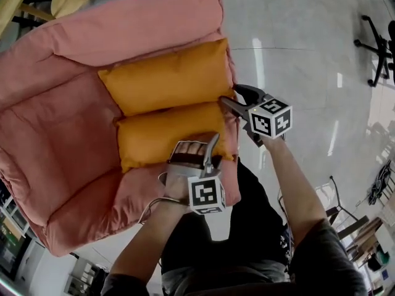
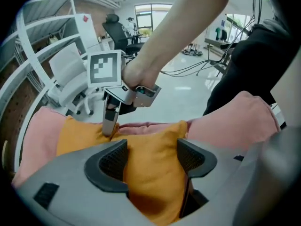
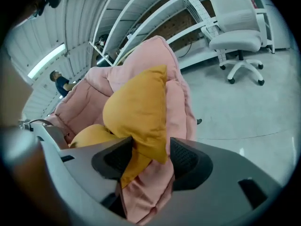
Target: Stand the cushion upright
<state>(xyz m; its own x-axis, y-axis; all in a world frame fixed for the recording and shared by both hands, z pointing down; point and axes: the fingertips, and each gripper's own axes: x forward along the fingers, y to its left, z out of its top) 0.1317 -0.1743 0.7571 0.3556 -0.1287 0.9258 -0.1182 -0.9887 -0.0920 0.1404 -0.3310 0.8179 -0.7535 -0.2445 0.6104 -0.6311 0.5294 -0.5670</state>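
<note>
Two orange cushions lie on a pink sofa (image 1: pixel 55 140). The back cushion (image 1: pixel 166 79) leans on the backrest and the front cushion (image 1: pixel 166 134) lies flat on the seat. My left gripper (image 1: pixel 196 145) points down at the front cushion's near edge. It is open, and a fold of that cushion (image 2: pixel 155 173) fills the gap between its fingers (image 2: pixel 110 161). My right gripper (image 1: pixel 231 97) is at the cushions' right end. It is open too, with a corner of the back cushion (image 3: pixel 138 107) between its jaws. The left gripper view also shows the right gripper (image 2: pixel 112 121) touching the orange fabric.
The sofa stands on a glossy grey floor (image 1: pixel 296 42). The person's dark-trousered legs (image 1: pixel 259 214) are against its front edge. White shelving (image 3: pixel 155 18) and a white office chair (image 3: pixel 237 41) stand beyond it. A black office chair (image 1: pixel 379 48) is at the far right.
</note>
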